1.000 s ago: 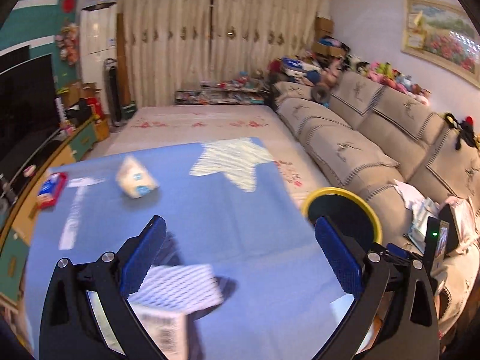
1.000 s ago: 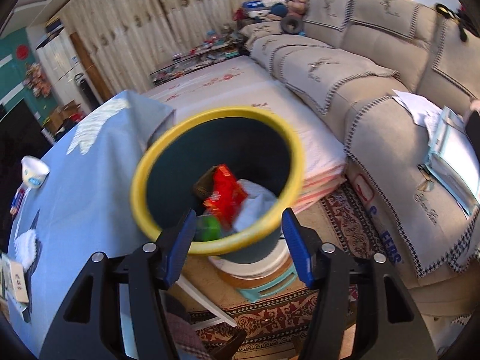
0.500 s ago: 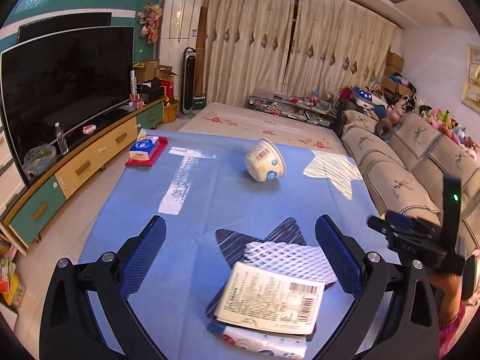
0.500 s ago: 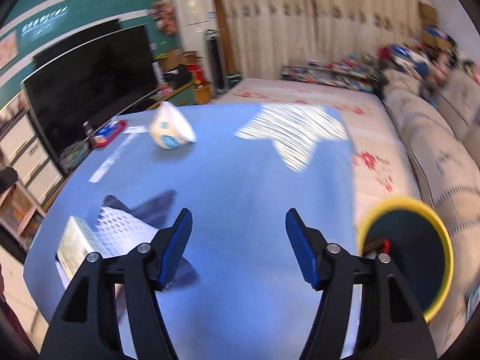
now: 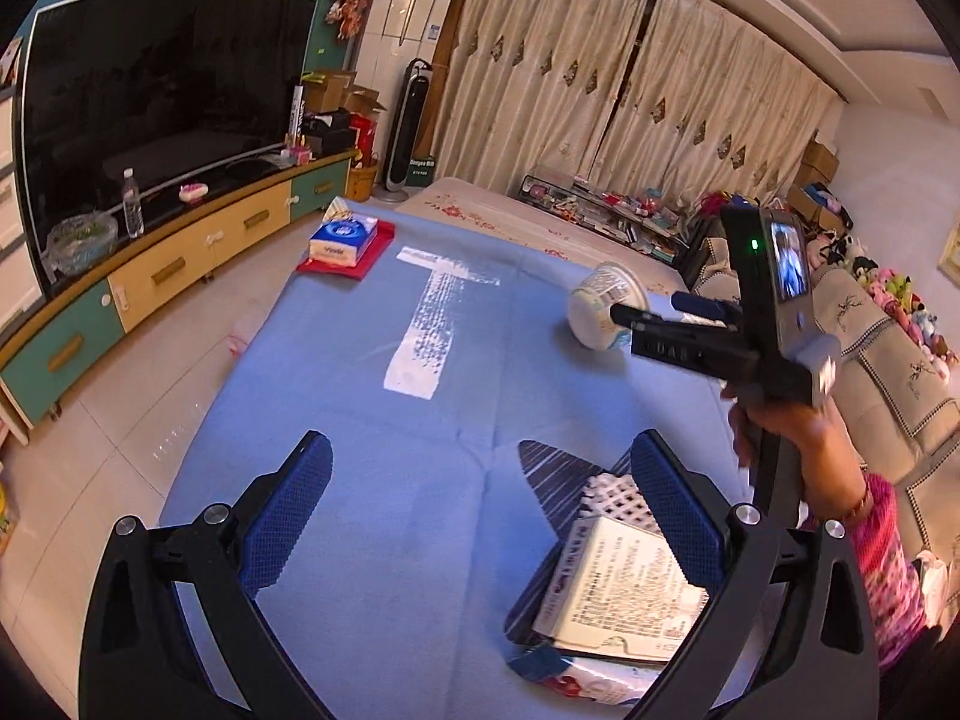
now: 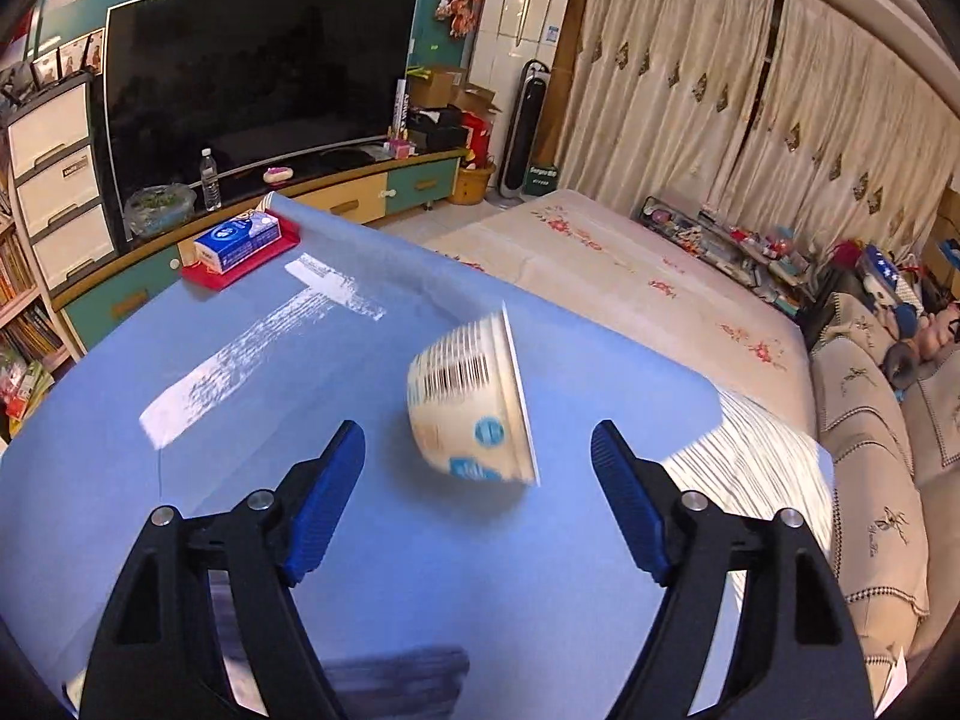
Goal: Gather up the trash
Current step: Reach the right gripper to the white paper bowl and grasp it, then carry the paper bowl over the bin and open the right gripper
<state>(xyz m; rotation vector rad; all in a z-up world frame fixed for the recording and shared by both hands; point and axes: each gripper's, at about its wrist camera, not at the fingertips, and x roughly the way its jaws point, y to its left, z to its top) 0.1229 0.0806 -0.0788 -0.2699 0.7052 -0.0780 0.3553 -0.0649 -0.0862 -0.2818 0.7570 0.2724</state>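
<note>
A cream paper bowl (image 6: 462, 396) lies on its side on the blue tablecloth (image 6: 180, 480). It sits just ahead of my right gripper (image 6: 477, 438), whose jaws are opening and touch nothing. In the left wrist view the same bowl (image 5: 591, 300) lies far right, with the right gripper (image 5: 636, 324) and the hand holding it reaching toward it. My left gripper (image 5: 480, 462) hovers open and empty over the cloth. By its right finger lie a white foam net (image 5: 612, 492), a printed paper box (image 5: 624, 588) and a wrapper (image 5: 576, 678) under the box.
A blue tissue pack on a red tray (image 5: 345, 240) sits at the table's far left corner. A TV cabinet (image 5: 180, 264) runs along the left, a sofa (image 6: 870, 420) along the right, and a low flowered mat (image 6: 630, 276) lies beyond the table.
My right gripper swung from the yellow-rimmed bin over the table to the bowl, and its jaws widened. My left gripper swept left, so the box pile now sits at its right finger.
</note>
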